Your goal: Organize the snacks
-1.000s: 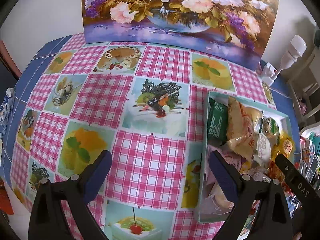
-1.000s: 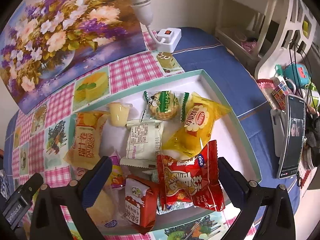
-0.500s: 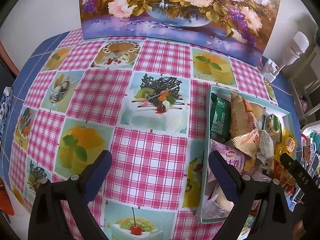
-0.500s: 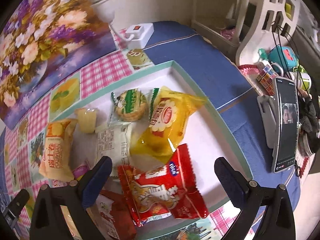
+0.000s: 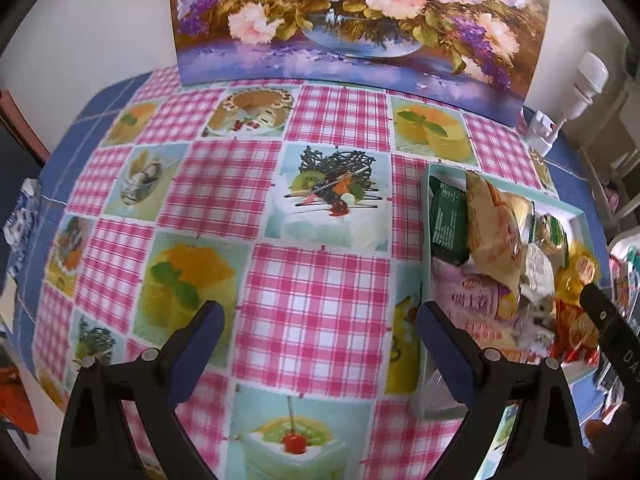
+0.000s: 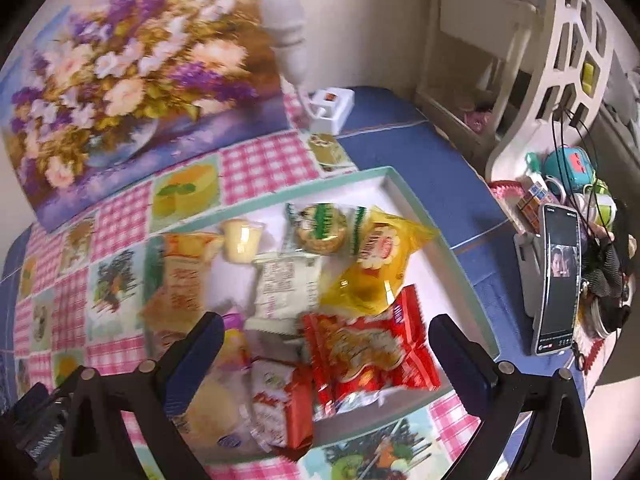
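Observation:
A shallow white tray with a teal rim (image 6: 452,248) (image 5: 425,248) lies on the checked tablecloth, filled with several snack packets. Among them are a red packet (image 6: 368,352), a yellow packet (image 6: 372,264), a round green-labelled biscuit (image 6: 320,228), a white packet (image 6: 288,288), a small jelly cup (image 6: 242,240), an orange bread packet (image 6: 180,276) (image 5: 494,236) and a dark green packet (image 5: 448,224). My right gripper (image 6: 326,346) hangs open over the tray's near end, above the red packet. My left gripper (image 5: 320,330) stands open over bare tablecloth left of the tray, holding nothing.
A flower painting (image 5: 360,20) leans against the wall at the back. A white plug-in lamp (image 6: 296,52) stands behind the tray. A phone on a stand (image 6: 558,280), toys and a white shelf unit (image 6: 560,64) crowd the right side. The checked tablecloth (image 5: 208,196) spreads left of the tray.
The right gripper has swung back to the right and slightly away, so the tray sits more centred under it. The left view has pulled back a little. Both grippers stayed open.

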`<state>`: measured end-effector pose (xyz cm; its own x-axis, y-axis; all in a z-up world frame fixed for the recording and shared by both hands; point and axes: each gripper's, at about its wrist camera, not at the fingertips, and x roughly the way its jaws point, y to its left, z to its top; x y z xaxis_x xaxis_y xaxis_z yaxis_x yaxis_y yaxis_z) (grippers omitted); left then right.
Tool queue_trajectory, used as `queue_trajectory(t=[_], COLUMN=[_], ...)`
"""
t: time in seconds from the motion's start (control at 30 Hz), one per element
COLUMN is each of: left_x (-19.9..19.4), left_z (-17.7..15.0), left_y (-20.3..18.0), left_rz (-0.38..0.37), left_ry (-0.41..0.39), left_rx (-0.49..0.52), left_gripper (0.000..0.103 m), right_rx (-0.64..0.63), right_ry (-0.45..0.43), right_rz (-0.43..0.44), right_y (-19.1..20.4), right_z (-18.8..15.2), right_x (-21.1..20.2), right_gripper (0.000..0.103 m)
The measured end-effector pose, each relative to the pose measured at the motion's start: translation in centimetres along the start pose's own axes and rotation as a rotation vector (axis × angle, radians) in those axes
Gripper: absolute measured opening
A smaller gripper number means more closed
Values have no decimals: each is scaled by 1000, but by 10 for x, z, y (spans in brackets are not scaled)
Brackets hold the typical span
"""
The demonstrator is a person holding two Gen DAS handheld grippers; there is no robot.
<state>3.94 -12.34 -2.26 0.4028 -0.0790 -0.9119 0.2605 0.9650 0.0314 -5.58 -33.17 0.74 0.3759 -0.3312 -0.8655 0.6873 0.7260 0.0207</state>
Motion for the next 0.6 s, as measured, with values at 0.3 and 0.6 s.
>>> queue_trajectory(t=[0.3,0.6], left_x=[-22,-33], left_z=[-21,-46], left_y=[24,44], left_rz=[28,53], left_ry=[-18,-15], left_rx=[-20,-34], left_gripper=[97,97], right_rx=[-35,-82], right_ry=[5,14], right_rz=[66,72], right_y=[19,28], right_z=[-33,-59], right_x=[-25,-36], right_gripper=[103,103])
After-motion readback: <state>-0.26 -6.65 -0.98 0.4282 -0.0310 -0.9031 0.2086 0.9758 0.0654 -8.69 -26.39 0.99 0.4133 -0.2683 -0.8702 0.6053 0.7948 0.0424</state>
